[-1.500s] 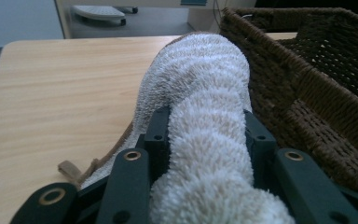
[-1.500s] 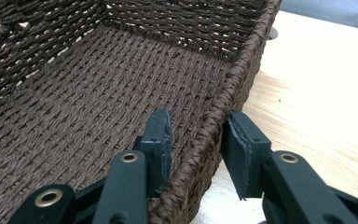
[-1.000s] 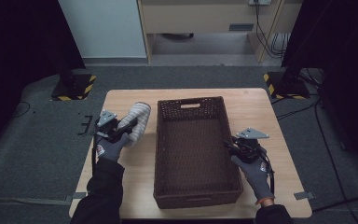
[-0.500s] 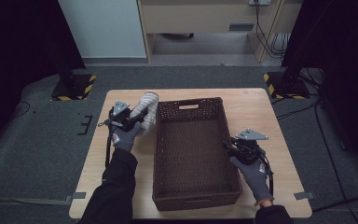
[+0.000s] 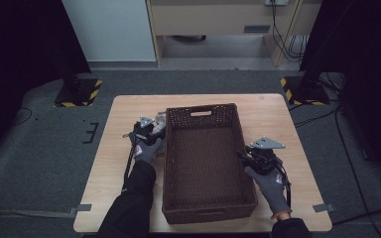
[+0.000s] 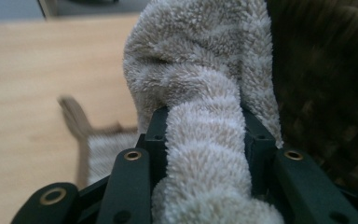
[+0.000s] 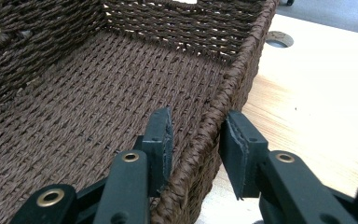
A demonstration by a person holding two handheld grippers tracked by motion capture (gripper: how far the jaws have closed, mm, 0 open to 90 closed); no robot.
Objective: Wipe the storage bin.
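A dark brown woven basket (image 5: 201, 119) stands in the middle of the wooden table (image 5: 278, 119). My left gripper (image 5: 157, 128) is at the basket's far left corner, outside its wall, and is shut on a fluffy beige cloth (image 5: 161, 118). In the left gripper view the cloth (image 6: 200, 70) bulges up between the jaws of the left gripper (image 6: 205, 123) and hangs next to the basket's dark wall (image 6: 326, 93). My right gripper (image 5: 242, 157) sits at the basket's right wall. Its jaws (image 7: 196, 128) straddle the woven rim (image 7: 223, 93), one pad inside and one outside, pressing on it.
The basket's inside (image 7: 98, 93) holds nothing. Bare tabletop lies left of the left hand (image 6: 28, 93) and right of the basket (image 7: 317, 93). A round hole (image 7: 278, 38) in the tabletop sits past the basket's far right corner. Beyond the table are dark floor and stand bases (image 5: 77, 94).
My left hand has carried the cloth farther from the person and down beside the basket's far left corner. The right gripper has stayed on the basket's right rim.
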